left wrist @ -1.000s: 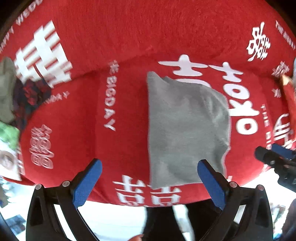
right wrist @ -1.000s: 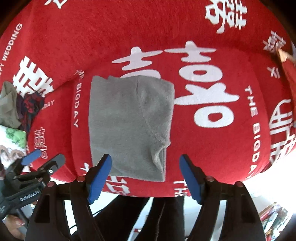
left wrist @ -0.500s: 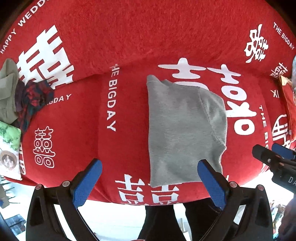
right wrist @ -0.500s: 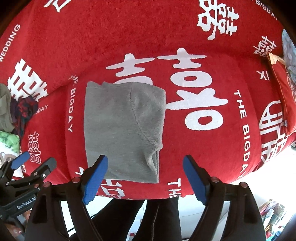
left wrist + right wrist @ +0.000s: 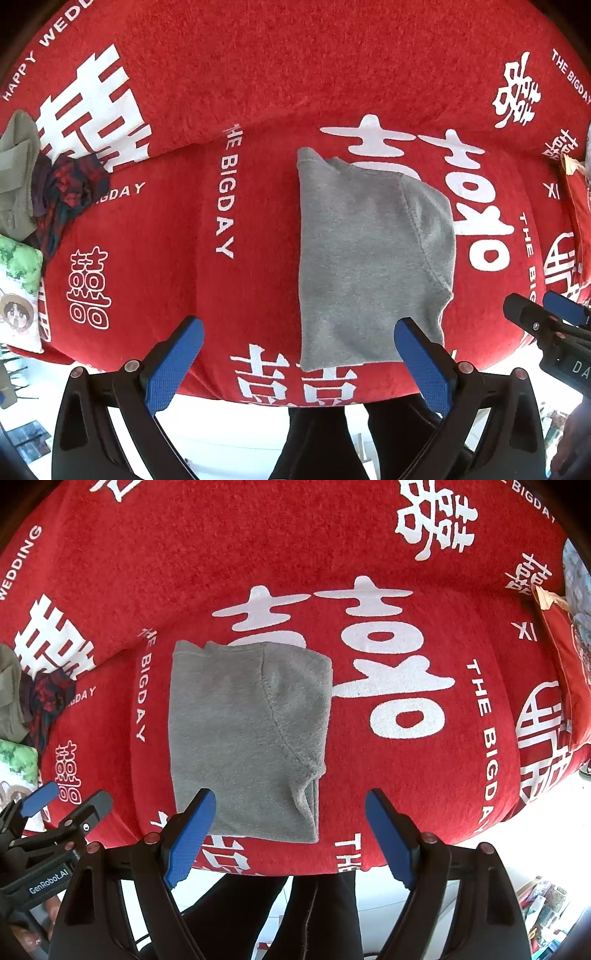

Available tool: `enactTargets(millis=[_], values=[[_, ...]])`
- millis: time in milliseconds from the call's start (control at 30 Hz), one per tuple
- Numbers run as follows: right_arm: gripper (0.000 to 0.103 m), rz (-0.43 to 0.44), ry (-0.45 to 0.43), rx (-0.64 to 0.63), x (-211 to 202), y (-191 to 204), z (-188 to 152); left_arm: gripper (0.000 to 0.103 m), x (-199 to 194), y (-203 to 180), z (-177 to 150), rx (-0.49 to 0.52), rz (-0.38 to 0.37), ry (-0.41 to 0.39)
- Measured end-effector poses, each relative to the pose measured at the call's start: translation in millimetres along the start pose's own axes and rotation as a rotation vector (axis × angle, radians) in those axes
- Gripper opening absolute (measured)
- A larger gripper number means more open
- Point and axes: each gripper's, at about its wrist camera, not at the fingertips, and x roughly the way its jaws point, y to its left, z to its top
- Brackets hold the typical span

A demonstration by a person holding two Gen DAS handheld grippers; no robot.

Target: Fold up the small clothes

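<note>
You held both grippers, left and right, spread wide and empty above the folded grey garment, lying flat on the red printed cover.

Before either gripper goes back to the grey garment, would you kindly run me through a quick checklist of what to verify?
1. Left gripper empty, fingers apart: ok.
2. Right gripper empty, fingers apart: ok.
3. Grey garment lies flat on the red cover, folded into a rough rectangle: ok.
4. Garment edges tidy: not ok; the lower right corner bunches and a layer peeks out at the top left.
5. Garment clear of the pile of other clothes at the far left: ok.
6. Whether further folds are needed: cannot tell.
</note>
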Motion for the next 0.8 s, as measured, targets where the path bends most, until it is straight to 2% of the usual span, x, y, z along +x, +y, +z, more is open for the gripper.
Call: enactTargets(millis=[800], values=[[0.085, -0.007, 0.000, -0.008, 1.0, -1.5, -0.2, 0.103, -2.1, -1.9, 0.4, 0.003, 0.017, -0.003]])
